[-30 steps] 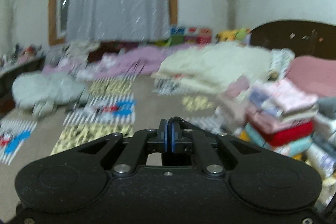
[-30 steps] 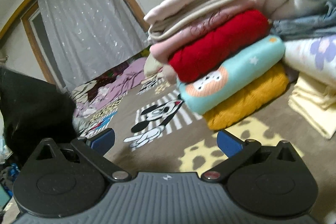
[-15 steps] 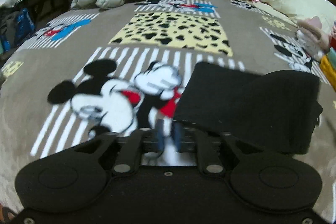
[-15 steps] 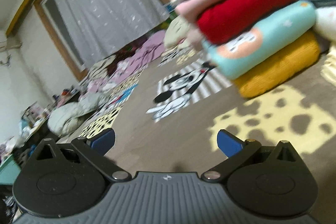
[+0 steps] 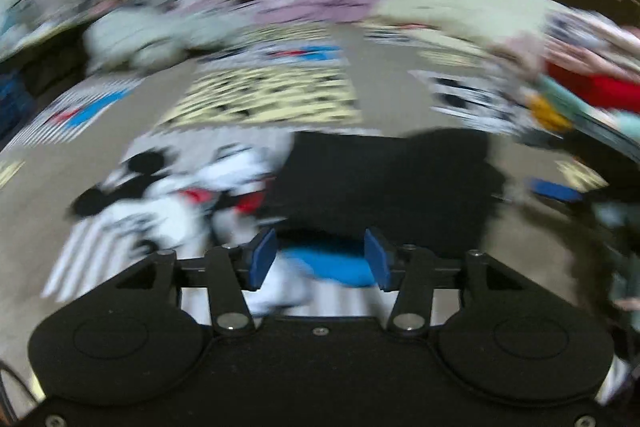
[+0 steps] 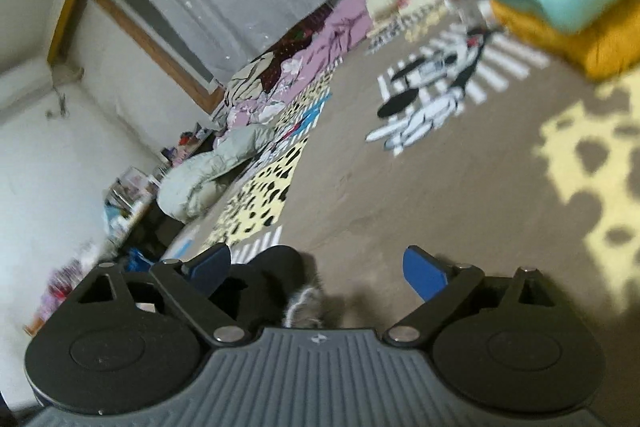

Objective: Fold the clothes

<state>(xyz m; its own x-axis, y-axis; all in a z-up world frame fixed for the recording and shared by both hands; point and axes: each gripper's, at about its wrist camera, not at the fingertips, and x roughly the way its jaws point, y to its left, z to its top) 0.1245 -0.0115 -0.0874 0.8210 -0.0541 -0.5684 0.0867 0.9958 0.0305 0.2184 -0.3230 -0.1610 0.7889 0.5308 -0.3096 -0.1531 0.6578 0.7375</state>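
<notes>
Black garment [image 5: 384,179] lies on bed [image 5: 380,99], just ahead of left gripper [image 5: 320,259]; jaws opening, empty. Right gripper [image 6: 316,267] at its edge, jaws wide, closing, nothing gripped.

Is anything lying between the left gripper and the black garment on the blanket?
Nothing visible. The left gripper, jaws opening and empty, faces the black garment directly ahead; only bare cartoon-print blanket lies between, though the view is blurred.
</notes>
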